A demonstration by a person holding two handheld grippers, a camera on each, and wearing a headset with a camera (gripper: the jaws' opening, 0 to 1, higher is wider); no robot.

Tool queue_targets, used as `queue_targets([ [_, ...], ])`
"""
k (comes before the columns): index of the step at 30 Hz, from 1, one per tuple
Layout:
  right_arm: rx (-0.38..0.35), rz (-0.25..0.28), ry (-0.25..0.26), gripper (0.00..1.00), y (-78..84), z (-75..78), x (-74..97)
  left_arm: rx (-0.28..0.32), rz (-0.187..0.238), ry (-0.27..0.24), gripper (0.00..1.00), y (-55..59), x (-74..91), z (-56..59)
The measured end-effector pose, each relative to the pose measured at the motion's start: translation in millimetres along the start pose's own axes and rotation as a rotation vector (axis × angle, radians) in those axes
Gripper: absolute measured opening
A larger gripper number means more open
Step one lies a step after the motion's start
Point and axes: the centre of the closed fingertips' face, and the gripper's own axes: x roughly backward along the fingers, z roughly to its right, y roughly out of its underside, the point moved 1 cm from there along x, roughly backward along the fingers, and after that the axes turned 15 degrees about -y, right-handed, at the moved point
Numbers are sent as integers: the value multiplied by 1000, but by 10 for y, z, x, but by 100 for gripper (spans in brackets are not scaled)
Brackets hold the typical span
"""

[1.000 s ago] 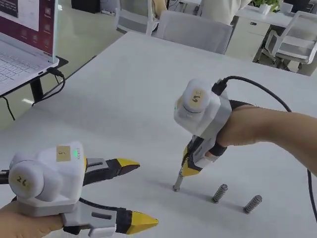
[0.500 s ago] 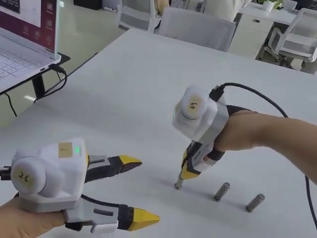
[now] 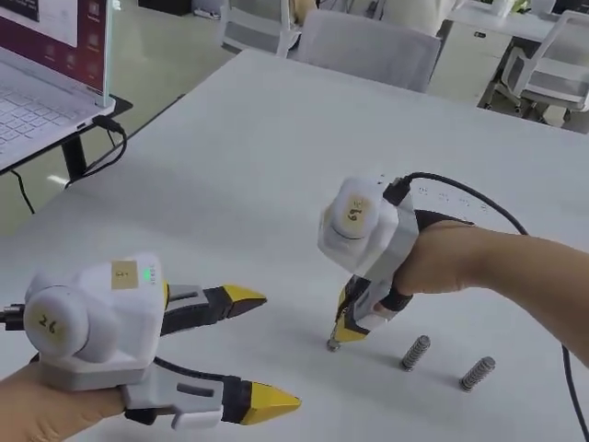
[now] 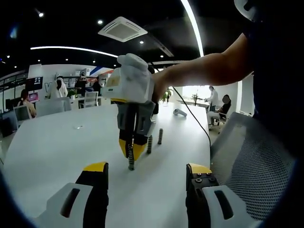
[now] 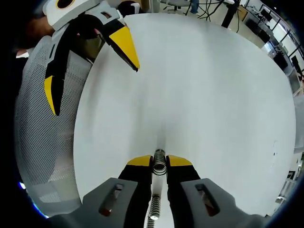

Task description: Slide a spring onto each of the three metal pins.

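right gripper: clamped on a small coiled grey metal spring, tip down on the white tabletop;
left gripper: yellow-tipped jaws gaped wide, empty;
two more coiled springs: stood nearby

Bright office: white table, laptop, chairs

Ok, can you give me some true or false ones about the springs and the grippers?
1. The right gripper is shut on a spring. True.
2. The left gripper is holding a spring too. False: it is open and holds nothing.
3. Two other springs stand on the table beside the right gripper. True.
4. The laptop is closed. False: it is open, with its screen lit.
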Motion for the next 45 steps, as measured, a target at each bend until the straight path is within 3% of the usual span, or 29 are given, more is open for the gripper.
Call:
queue_targets([
  [26, -25, -6, -7, 10, 80, 16, -155, 3, -1, -1, 62, -16, 0, 5],
  [45, -46, 41, 3, 22, 101, 45, -109, 6, -3, 4, 63, -6, -17, -11],
])
